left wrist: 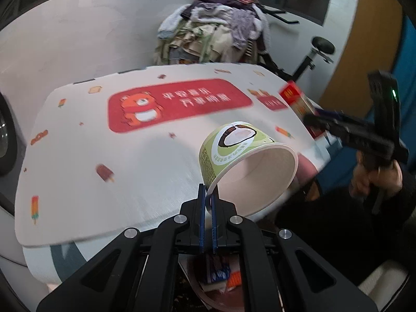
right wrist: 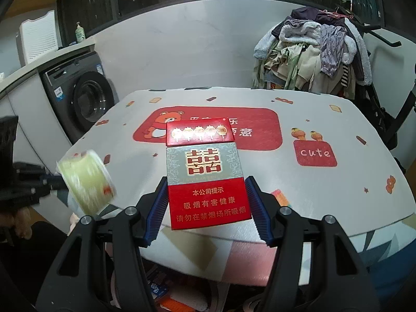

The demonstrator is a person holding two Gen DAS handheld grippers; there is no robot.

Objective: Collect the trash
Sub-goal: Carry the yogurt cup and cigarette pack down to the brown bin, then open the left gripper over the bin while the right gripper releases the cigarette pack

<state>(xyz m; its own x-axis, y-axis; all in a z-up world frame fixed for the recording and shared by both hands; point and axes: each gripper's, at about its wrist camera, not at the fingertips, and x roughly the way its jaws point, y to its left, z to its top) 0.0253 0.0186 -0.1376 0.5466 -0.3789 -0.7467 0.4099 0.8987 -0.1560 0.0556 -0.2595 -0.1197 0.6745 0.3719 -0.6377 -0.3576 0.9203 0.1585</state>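
Observation:
My left gripper (left wrist: 208, 195) is shut on the rim of a green and white paper cup (left wrist: 241, 161), held tilted above the table's near edge; the cup also shows blurred in the right wrist view (right wrist: 87, 184). My right gripper (right wrist: 205, 197) is shut on a red and grey cigarette pack (right wrist: 206, 174), held upright over the table's near edge; the pack also shows in the left wrist view (left wrist: 299, 98). A bin with wrappers (left wrist: 218, 278) lies below the left gripper, also in the right wrist view (right wrist: 171, 296).
The table (right wrist: 312, 195) has a white cloth with a red bear print. A washing machine (right wrist: 83, 98) stands at the left. A rack piled with clothes (right wrist: 317, 49) stands behind the table.

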